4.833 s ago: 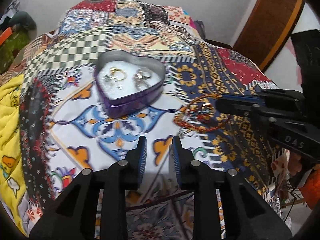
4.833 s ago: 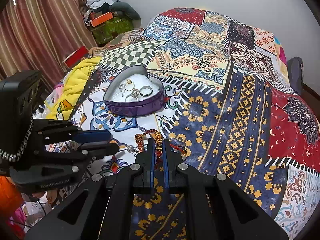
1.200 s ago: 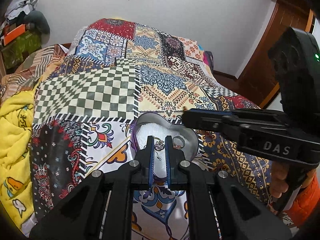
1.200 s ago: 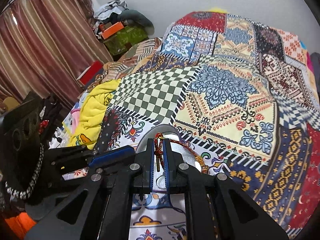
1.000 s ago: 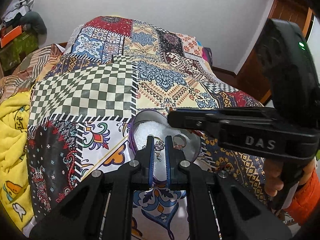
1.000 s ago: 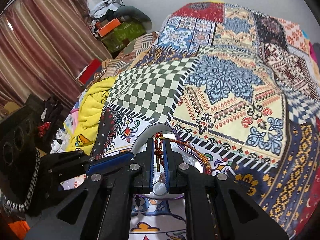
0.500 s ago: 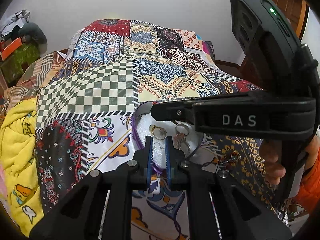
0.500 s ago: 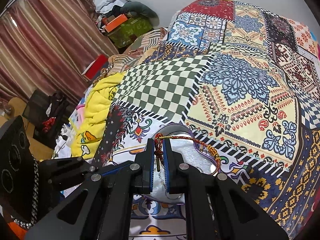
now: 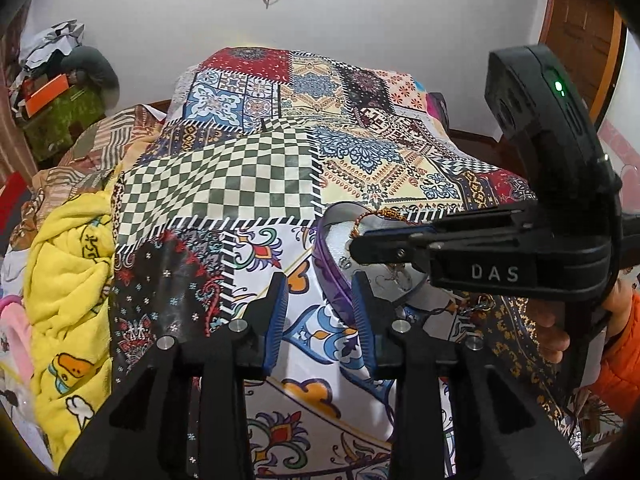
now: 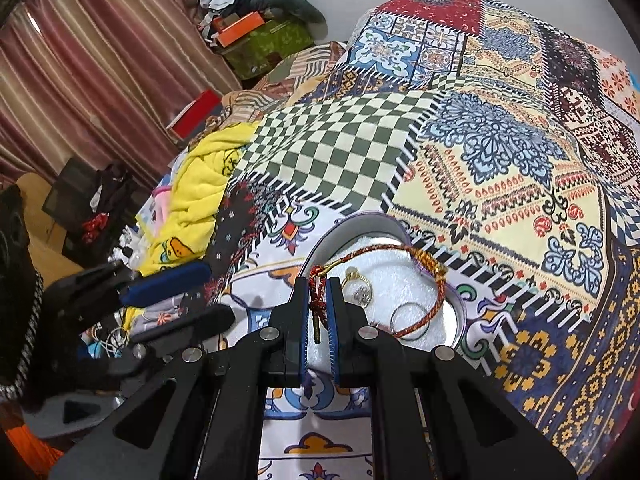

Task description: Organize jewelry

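A purple heart-shaped tin (image 10: 360,216) with a white lining lies on the patchwork quilt. It holds a gold ring (image 10: 358,288) and a silver ring (image 10: 408,316). My right gripper (image 10: 318,304) is shut on the knotted end of a red and gold braided bracelet (image 10: 434,270), whose loop hangs over the tin's lining. In the left wrist view the right gripper (image 9: 356,246) reaches over the tin (image 9: 328,276) from the right. My left gripper (image 9: 318,312) hovers at the tin's near left edge. Its jaws are opening and nothing is gripped between them.
A thin chain (image 9: 480,304) lies on the quilt just right of the tin. A yellow blanket (image 9: 68,256) is bunched at the bed's left side. Boxes and clothes (image 10: 256,28) are piled by the curtain. A hand in an orange sleeve (image 9: 624,352) holds the right gripper.
The left gripper's jaws have spread apart and it has drawn back from the tin. The right gripper has brought the bracelet lower over the tin's lining.
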`<move>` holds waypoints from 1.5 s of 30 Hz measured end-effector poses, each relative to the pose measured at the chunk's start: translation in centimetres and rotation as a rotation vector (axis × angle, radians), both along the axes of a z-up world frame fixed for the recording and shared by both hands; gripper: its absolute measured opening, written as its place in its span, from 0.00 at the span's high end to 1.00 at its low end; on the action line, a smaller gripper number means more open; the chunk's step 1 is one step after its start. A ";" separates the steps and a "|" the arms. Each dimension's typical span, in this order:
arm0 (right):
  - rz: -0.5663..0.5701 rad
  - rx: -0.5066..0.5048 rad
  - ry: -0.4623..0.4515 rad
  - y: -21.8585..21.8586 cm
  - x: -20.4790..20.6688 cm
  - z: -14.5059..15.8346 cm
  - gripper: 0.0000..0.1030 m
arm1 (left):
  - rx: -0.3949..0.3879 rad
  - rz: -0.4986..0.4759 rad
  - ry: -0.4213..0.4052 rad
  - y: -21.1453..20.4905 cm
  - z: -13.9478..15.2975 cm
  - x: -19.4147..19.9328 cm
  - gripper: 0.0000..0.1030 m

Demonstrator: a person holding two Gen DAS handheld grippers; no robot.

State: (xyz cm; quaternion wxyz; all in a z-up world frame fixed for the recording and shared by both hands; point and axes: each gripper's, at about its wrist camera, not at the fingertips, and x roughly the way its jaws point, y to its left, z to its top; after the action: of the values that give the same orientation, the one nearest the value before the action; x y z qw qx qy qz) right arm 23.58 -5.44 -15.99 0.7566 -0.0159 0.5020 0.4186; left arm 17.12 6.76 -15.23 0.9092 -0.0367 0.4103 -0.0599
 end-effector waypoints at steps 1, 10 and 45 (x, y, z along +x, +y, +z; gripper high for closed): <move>0.005 -0.005 0.001 0.1 -0.2 0.0 0.93 | -0.001 0.003 -0.003 0.1 0.1 -0.1 0.69; -0.015 -0.019 -0.041 -1.2 -1.4 1.4 0.80 | 0.004 0.006 -0.025 -0.4 1.3 -0.6 0.69; -0.194 -0.162 -0.105 -14.0 -5.3 -1.0 0.67 | -0.050 -0.203 0.163 -11.4 -4.1 0.7 0.64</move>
State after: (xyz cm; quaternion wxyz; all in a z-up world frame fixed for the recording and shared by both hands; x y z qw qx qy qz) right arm 18.32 -19.48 -17.02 0.8150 -0.0501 0.4932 0.3000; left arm 17.78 -4.63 -19.37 0.8610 -0.0222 0.4827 -0.1587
